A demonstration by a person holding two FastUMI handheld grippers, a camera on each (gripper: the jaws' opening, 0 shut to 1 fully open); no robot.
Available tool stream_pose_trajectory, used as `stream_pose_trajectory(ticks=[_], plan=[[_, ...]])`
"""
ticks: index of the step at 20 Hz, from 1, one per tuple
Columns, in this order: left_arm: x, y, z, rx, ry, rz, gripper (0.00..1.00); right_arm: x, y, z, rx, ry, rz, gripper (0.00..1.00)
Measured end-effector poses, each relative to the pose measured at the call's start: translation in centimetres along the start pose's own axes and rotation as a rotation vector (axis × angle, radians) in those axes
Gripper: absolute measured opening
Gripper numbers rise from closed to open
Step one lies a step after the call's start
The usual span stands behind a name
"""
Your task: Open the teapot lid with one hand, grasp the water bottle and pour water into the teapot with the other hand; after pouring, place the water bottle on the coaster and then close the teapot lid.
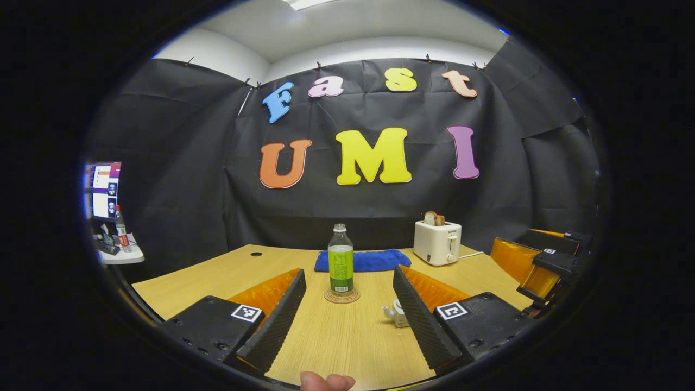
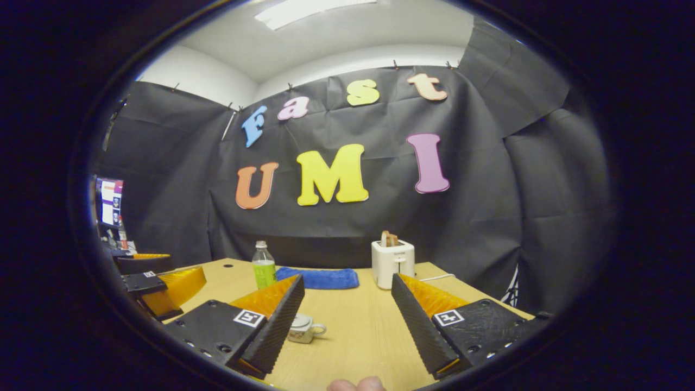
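Note:
A clear water bottle [image 1: 341, 259] with a green label stands upright on a round coaster [image 1: 342, 296] at mid-table. My left gripper [image 1: 347, 320] is open, its fingers spread either side of the bottle and well short of it. A small white teapot [image 1: 396, 314] sits partly hidden behind the inner edge of its right finger. In the right gripper view the teapot [image 2: 304, 328], lid on, peeks out beside the left finger of my open right gripper [image 2: 347, 326], and the bottle [image 2: 264, 265] stands farther back left. Nothing is between either pair of fingers.
A white toaster [image 1: 437, 242] with bread in it stands at the back right, its cord trailing right. A blue cloth [image 1: 362, 259] lies behind the bottle. The other gripper [image 1: 543, 266] hovers at the table's right edge. A side shelf with a screen [image 1: 103, 190] is far left.

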State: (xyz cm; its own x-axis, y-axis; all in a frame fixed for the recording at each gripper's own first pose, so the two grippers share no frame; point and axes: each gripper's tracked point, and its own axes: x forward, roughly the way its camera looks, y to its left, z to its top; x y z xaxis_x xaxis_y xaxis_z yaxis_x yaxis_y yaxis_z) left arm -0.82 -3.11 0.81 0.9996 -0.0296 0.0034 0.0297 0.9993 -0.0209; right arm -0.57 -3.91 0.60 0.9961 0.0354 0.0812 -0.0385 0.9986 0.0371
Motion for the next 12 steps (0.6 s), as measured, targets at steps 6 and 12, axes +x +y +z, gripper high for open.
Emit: stream_pose_trajectory(ticks=[6,12], plan=[[-0.8,0.7,1.1,0.024,-0.024,0.022,1.0,-1.2,-0.2,0.2,-0.021,-0.011,-0.015,0.96],[-0.8,1.1,0.7,0.022,-0.011,0.035,1.0,-1.3,1.0,0.5,-0.047,-0.017,0.001,0.96]])
